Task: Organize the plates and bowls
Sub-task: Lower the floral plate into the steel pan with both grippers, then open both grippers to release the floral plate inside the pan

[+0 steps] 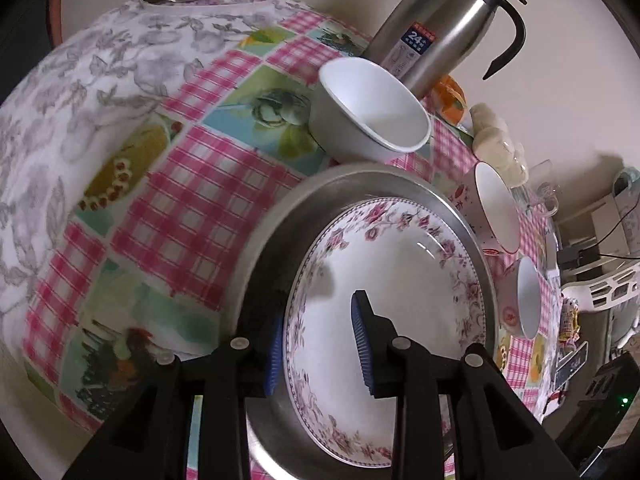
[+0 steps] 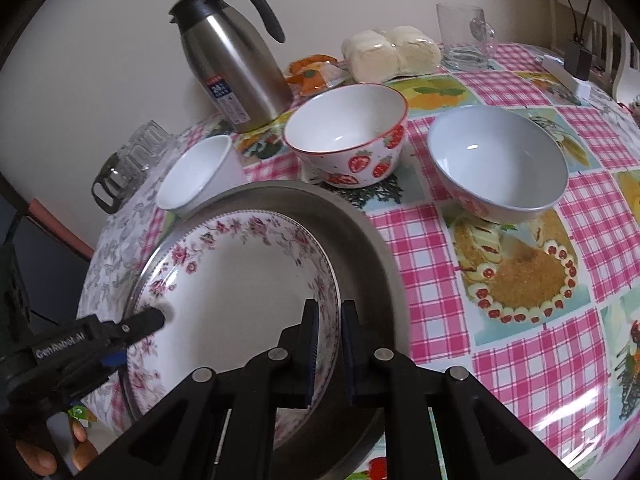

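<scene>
Floral plate (image 2: 240, 292): sits inside the steel tray (image 2: 360, 240), lower centre of the right wrist frame; both rest on the counter (image 2: 520, 360).
Right tongs (image 2: 329, 352): narrow, straddling the plate's near-right rim; actual contact with the rim is not clear.
Left tongs (image 1: 320, 344): wider, one pad outside the plate's rim and one over its well, apparently not clamped.
Done so far: I judge one plate nested in the tray; nothing stacked on it.
Left to do: three bowls stand loose, apart from each other: white bowl (image 2: 196, 172) touching the tray's far edge, strawberry bowl (image 2: 346, 136) upper centre, pale bowl (image 2: 498, 160) to its right.
Surroundings: thermos jug (image 2: 232, 64) upper left, glass mug (image 2: 466, 38) upper right.
</scene>
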The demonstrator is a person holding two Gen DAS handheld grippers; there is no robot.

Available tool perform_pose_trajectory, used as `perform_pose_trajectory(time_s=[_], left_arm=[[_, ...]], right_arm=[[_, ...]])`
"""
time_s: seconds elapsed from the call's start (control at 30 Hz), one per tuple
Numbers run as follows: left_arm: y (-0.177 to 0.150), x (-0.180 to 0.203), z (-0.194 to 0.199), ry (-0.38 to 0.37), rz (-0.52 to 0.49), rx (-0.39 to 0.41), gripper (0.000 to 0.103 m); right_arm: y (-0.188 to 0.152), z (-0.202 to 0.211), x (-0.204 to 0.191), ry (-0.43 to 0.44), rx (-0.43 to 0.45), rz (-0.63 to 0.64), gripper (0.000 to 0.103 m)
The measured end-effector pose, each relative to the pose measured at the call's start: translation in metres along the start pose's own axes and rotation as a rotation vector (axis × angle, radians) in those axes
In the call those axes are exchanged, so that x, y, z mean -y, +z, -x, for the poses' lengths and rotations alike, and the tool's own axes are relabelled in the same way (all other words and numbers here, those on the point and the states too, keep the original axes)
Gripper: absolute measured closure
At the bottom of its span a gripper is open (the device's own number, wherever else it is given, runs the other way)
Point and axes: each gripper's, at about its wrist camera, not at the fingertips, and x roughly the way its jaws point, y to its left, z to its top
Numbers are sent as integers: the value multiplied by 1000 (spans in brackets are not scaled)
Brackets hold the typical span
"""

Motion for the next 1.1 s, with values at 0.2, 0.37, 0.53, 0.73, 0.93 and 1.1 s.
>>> perform_pose_trajectory(time_s=[0.2,0.37,0.53,0.73,0.93,1.1], left_arm=[[-2,4,-2,26,-10,-1,71],[-3,5,-3,27,-23,2,71],[-1,12,-7,32,-46,6,70],[-1,17,-11,42,-56,6,70],[-2,12,-6,30,-39,-23,69],[-1,5,22,1,-17,45,69]], right_arm=[[2,0,7,7,-5,-11,90],[6,3,7,-31,27,6,90],[12,-1,15,-16,51,-13,96],[14,-4,8,-57,82,25,96],[15,-5,8,-64,92,38,96],[15,-4,12,-43,83,27,96]])
